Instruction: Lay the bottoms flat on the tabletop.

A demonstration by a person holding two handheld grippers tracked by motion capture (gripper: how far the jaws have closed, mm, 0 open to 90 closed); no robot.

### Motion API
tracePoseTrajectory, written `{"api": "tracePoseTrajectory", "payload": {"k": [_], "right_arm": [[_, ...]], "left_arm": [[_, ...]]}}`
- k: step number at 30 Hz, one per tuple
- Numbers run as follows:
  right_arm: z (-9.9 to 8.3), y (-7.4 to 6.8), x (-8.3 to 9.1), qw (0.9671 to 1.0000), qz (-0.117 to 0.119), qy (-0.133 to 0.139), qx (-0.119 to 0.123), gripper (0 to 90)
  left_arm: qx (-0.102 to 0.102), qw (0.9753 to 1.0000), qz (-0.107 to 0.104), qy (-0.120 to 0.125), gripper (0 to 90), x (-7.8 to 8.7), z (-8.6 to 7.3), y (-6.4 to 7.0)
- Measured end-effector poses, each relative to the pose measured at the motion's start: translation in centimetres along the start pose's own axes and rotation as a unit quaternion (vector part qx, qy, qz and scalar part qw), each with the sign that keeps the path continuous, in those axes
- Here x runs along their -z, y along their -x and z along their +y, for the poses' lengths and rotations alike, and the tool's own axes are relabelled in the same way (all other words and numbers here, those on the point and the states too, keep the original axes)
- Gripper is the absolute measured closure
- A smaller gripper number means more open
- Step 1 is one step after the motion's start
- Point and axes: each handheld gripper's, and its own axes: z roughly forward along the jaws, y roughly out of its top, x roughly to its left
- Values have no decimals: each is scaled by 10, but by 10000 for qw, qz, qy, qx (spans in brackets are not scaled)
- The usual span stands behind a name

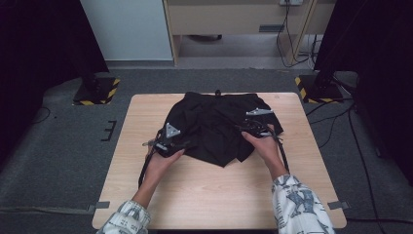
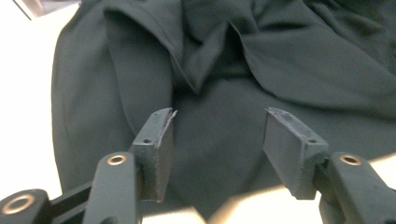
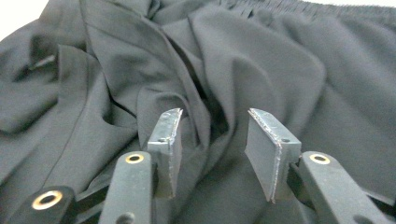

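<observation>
Patterned sleeves [image 1: 297,204] come in from the bottom edge of the high view, closest to the camera, and the forearms reach forward over a pale wooden table [image 1: 214,195] whose near half lies bare. On its far half, roughly centred and nearly touching the far edge, lies a black garment [image 1: 214,124], crumpled, with a gathered elastic waistband [image 3: 327,9] along its far side; it looks like a pair of shorts, though the folds hide the full shape. At the cloth's left border sits the left gripper [image 1: 170,141], and its own view shows the jaws spread wide above a smooth dark panel [image 2: 215,140], nothing between them. Over the cloth's right side sits the right gripper [image 1: 253,124], jaws likewise wide apart, poised over a raised ridge of fabric [image 3: 210,126] among deep creases. Judging from this, both tools are about to pinch the cloth to spread or fold it. The main risk is grabbing several layers at once on the right, where the folds are stacked, so that the garment lifts as a bundle instead of opening. On the left the fabric lies flat against the table, so the jaws could close on nothing or slide off. Pulling unevenly could also drag the garment toward the far edge.
</observation>
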Motion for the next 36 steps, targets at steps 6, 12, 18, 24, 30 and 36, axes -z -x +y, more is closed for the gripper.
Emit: {"api": "tracePoseTrajectory", "payload": {"k": [6, 12, 18, 24, 30, 36], "right_arm": [[-8, -7, -16, 9998, -17, -201, 79, 874], [-16, -19, 7, 9997, 164, -30, 180, 889], [-47, -26, 48, 9992, 334, 51, 216, 886], [-86, -30, 71, 9985, 515, 42, 178, 856], [-96, -33, 92, 9972, 533, 205, 492, 548], [-97, -29, 98, 9983, 313, 305, 389, 487]], "left_arm": [[280, 9994, 49, 205, 462, 16, -15, -7], [278, 9993, 145, 226, 465, 18, -16, -8], [35, 9998, 211, -19, 458, 11, -22, -2], [-16, 9998, 207, 39, 446, 11, -19, -2], [-42, 9998, 163, 86, 392, 0, 1, -2], [-103, 9994, 294, -173, 392, -25, 25, -6]]}}
